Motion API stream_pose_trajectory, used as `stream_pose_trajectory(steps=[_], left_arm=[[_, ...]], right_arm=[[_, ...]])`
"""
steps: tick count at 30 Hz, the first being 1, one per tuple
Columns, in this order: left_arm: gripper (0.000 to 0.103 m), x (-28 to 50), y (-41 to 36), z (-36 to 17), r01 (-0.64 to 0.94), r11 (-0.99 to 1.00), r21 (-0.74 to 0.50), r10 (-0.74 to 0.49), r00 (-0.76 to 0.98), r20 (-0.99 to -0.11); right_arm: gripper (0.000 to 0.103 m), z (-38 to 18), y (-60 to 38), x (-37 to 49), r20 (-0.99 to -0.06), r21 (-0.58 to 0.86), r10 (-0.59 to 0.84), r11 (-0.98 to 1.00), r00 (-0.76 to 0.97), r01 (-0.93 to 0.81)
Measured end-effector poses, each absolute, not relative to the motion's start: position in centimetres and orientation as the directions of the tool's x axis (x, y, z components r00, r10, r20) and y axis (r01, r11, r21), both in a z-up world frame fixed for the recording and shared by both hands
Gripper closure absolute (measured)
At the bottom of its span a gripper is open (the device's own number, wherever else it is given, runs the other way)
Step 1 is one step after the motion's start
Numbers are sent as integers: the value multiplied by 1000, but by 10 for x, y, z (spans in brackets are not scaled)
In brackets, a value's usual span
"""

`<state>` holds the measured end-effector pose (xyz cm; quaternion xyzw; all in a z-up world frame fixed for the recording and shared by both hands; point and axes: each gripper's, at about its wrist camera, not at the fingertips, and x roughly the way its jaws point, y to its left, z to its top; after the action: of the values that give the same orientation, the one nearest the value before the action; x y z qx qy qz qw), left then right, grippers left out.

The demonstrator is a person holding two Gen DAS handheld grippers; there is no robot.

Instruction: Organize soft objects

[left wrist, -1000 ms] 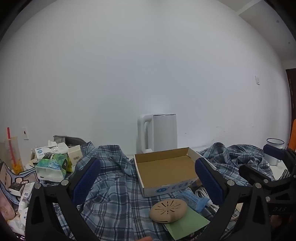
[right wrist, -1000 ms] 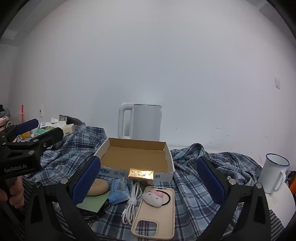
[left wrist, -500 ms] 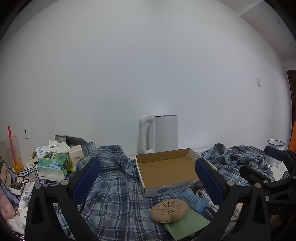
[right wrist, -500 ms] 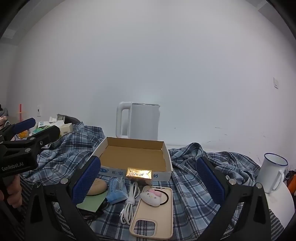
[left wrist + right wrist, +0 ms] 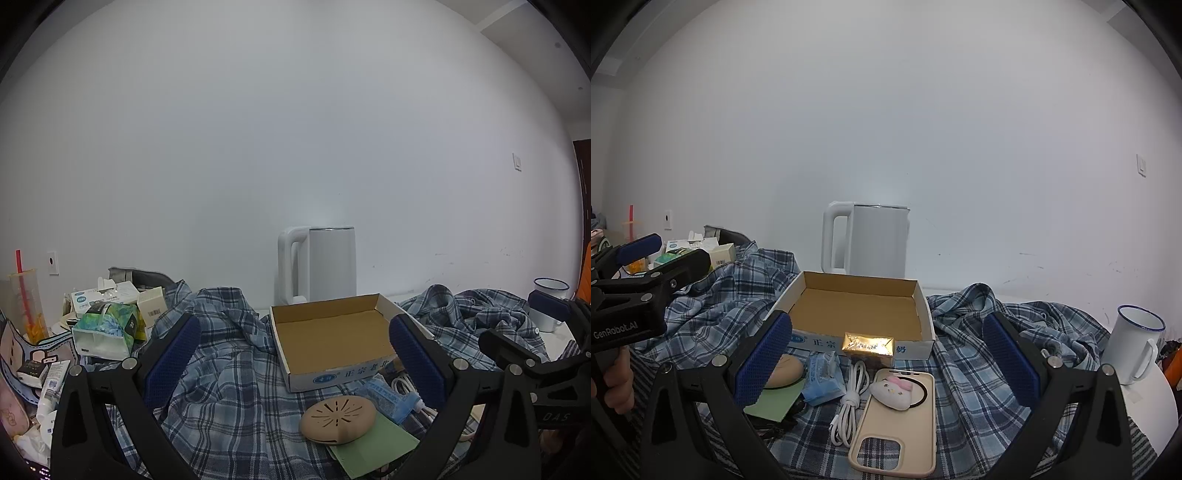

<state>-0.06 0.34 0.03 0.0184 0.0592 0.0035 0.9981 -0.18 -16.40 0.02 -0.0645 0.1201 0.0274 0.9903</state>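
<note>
Both grippers are wide open and hold nothing. Right gripper hangs over the row of small things in front of the open brown cardboard box. Just below it and a bit ahead sits the small white plush kitty with a pink bow on the long beige phone case, which runs front to back (pointing at the box). Left gripper is off to the side, nearer the round tan soft pad on the green card. I think the right one should go down for the kitty. All of it rests on the blue checked shirt over the bench.
</note>
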Motion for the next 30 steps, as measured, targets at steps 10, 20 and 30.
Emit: stream_pose_trajectory(steps=[10,20,30], left_arm=[[0,0,5,-2,-8,999,37,13,992,-124],[0,1,5,-2,-9,999,37,13,992,-126],[0,1,5,-2,-9,999,37,13,992,-128]], right_arm=[[0,0,-164,-1,-243,-131,38,989,969,-72],[0,-1,-163,-2,-242,-137,38,988,970,-72],[0,0,-162,-2,-249,-134,36,988,968,-71]])
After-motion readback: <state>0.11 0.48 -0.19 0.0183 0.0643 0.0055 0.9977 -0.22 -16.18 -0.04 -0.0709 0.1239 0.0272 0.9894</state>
